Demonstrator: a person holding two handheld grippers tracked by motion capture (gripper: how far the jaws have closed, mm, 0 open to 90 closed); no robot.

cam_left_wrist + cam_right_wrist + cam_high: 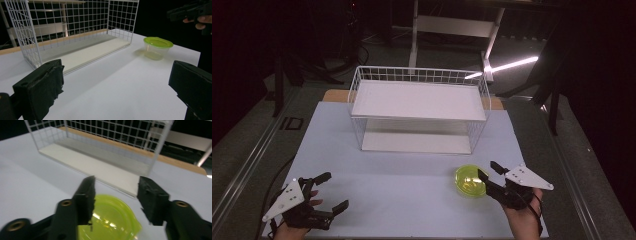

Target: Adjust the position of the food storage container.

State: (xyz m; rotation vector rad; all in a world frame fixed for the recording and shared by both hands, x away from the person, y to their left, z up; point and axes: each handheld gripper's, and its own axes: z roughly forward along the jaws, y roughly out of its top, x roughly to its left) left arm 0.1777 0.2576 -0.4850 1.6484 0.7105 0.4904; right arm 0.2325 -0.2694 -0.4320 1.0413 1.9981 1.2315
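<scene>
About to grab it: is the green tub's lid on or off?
On. The green lid sits flat across the tub rim, and the tub stands upright on the table.

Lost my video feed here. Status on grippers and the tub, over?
Both grippers open: left gripper idle near table edge, right gripper poised over the green-lidded tub, not gripping. Wire rack beyond, empty. Nothing in the way.
</scene>
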